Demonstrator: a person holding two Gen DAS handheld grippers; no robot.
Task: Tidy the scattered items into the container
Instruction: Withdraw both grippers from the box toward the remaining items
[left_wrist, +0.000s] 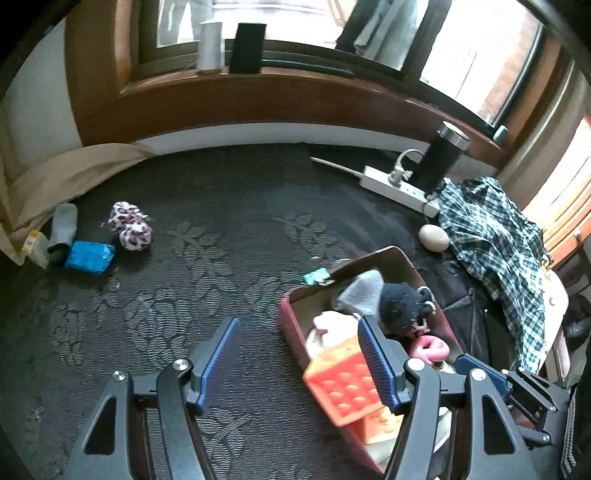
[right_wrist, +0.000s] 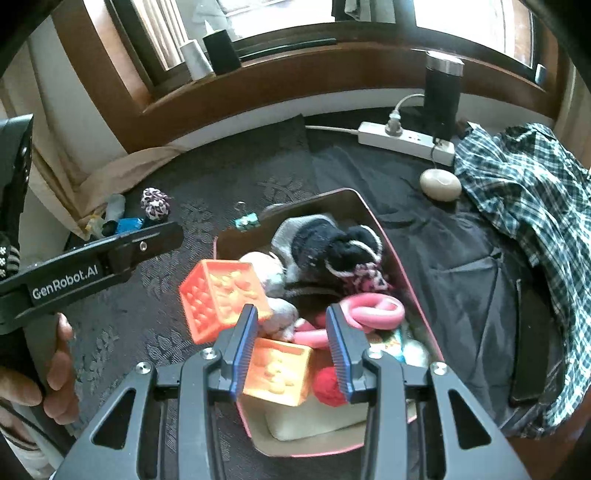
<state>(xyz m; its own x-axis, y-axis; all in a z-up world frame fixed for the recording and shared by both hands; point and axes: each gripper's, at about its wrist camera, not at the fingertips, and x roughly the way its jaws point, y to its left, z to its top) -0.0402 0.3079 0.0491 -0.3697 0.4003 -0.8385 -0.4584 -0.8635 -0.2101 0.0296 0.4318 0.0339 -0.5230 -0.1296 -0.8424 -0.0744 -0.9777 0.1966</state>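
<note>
Dark floral-patterned cloth covers the surface below a wood-framed window, and everything here is placed against the pink container (right_wrist: 402, 273) standing on it. Directly over the container's near end hangs the right gripper (right_wrist: 291, 354), its jaws parted with nothing pressed between the pads; one orange block (right_wrist: 277, 373) lies just under them inside the container, and a second orange block (right_wrist: 221, 299) sits tilted on the container's left rim. Behind these, inside the container, lie a pink ring (right_wrist: 373, 310), a red ball (right_wrist: 328, 384), a black knitted toy (right_wrist: 332, 247) and a grey sock (right_wrist: 295, 227).

Left of the container, over bare cloth, the left gripper (left_wrist: 299, 362) is also released and empty, held by a hand (right_wrist: 59, 373). A green binder clip (left_wrist: 316, 276) rests just outside the container's far left corner. Well to the left lie a pink-and-black rope toy (left_wrist: 131, 225), a blue packet (left_wrist: 90, 256) and another grey sock (left_wrist: 64, 225). Beyond the container's far right corner sits a beige egg-shaped object (left_wrist: 434, 238).
</note>
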